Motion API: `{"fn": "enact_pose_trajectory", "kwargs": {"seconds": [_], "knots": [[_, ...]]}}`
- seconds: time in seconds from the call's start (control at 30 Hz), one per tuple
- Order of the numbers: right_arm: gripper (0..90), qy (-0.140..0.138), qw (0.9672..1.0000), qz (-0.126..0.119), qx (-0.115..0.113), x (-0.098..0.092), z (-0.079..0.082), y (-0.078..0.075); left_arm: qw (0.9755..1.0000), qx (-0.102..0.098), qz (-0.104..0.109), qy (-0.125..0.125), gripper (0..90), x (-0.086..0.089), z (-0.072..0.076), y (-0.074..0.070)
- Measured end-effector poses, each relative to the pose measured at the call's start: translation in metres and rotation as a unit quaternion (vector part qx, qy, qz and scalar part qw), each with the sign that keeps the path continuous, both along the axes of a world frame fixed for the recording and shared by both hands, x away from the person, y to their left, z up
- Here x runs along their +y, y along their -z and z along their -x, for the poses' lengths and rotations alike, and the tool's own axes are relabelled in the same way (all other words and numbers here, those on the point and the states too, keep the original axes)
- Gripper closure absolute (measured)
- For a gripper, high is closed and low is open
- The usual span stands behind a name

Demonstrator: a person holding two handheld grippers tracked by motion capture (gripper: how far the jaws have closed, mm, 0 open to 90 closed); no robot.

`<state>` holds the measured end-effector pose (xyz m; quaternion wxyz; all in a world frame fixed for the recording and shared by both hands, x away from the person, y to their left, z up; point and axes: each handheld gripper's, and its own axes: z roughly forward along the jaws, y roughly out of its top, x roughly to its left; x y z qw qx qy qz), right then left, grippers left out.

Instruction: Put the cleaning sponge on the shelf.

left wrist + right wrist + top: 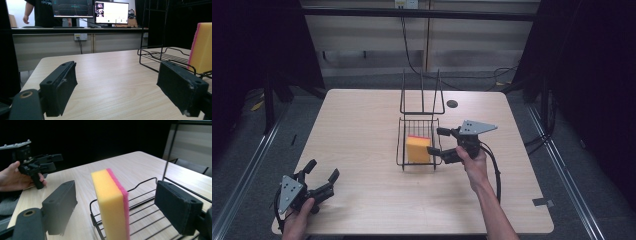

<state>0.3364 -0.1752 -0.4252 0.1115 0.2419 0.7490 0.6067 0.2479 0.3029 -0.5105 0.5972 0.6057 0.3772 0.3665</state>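
A yellow sponge with a pink back (418, 149) stands on edge in the near end of a black wire rack (402, 141). In the right gripper view the sponge (110, 205) rises between the two black jaws, touching neither. My right gripper (436, 141) is open at the rack's right side, its jaws reaching toward the sponge. My left gripper (321, 171) is open near the table's front left corner, with nothing between its jaws. From the left gripper view, the sponge (202, 47) and the rack (162, 56) sit far to the right.
The rack's tall wire back (422, 95) rises behind the basket. A small dark round disc (452, 104) lies on the wooden table (357, 130) beyond the rack. A desk with monitors (90, 11) and a standing person (40, 12) are behind the table.
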Motion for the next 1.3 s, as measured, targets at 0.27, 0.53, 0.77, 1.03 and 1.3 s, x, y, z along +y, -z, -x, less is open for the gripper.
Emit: {"fn": "enact_pose_trajectory", "kwargs": {"seconds": [0.27,0.53,0.77,1.03,1.3], "knots": [[17.1,0.026,0.9997,-0.005,0.001,-0.017,0.014,0.007,1.0,0.0,0.001,0.0,15.6,0.0,0.0,0.0],[15.2,0.054,0.9985,-0.013,-0.006,-0.033,0.031,0.01,1.0,0.0,0.001,0.0,15.6,0.0,0.0,0.0],[15.2,0.072,0.9972,-0.019,-0.009,-0.045,0.046,0.014,1.0,0.0,0.001,0.0,15.6,0.0,0.0,0.0],[14.5,0.089,0.9957,-0.02,-0.012,-0.062,0.064,0.024,1.0,0.0,0.0,0.0,15.6,0.0,0.0,0.0],[14.4,0.132,0.9913,-0.004,-0.002,-0.079,0.083,0.04,1.0,0.0,0.001,0.0,15.6,0.0,0.0,0.0]]}}
